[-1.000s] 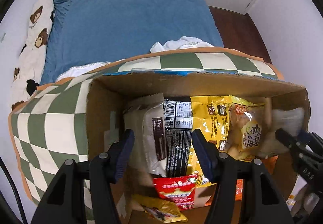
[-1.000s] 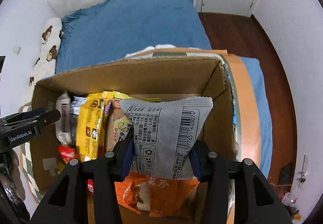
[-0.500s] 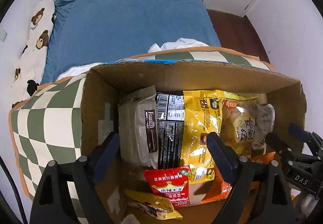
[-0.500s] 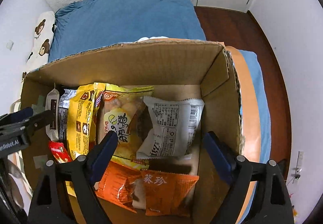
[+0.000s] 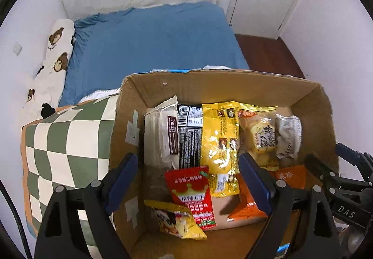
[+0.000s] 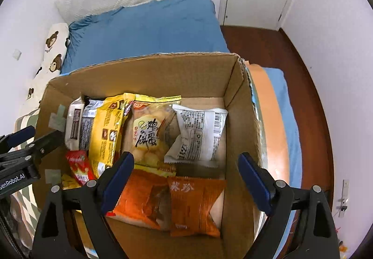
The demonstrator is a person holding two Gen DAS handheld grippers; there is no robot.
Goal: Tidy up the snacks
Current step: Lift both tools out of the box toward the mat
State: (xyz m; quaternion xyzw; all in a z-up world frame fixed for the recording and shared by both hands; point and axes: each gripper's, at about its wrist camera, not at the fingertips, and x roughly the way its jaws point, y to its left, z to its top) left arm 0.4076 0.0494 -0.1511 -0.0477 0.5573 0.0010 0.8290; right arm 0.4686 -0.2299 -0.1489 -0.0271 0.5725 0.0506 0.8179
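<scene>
Bright, even room light; glare on the yellow packet (image 5: 220,133). Both fisheye views bend at the dark rims, slightly soft near the edges.

Both wrist views look steeply down from close above, sharing the open cardboard box (image 5: 209,86) of snacks.

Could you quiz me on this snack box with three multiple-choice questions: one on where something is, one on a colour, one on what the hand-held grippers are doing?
1. Where does the white packet lie? A on the bed; B in the box; C on the floor.
2. What colour is the front right bag? A orange; B green; C purple.
3. The right hand-held gripper is: A shut on a packet; B open, holding nothing; C out of view.

Answers: B, box walls surround it; A, its wrapper is orange; B, its jaws have just opened, nothing between them.
</scene>
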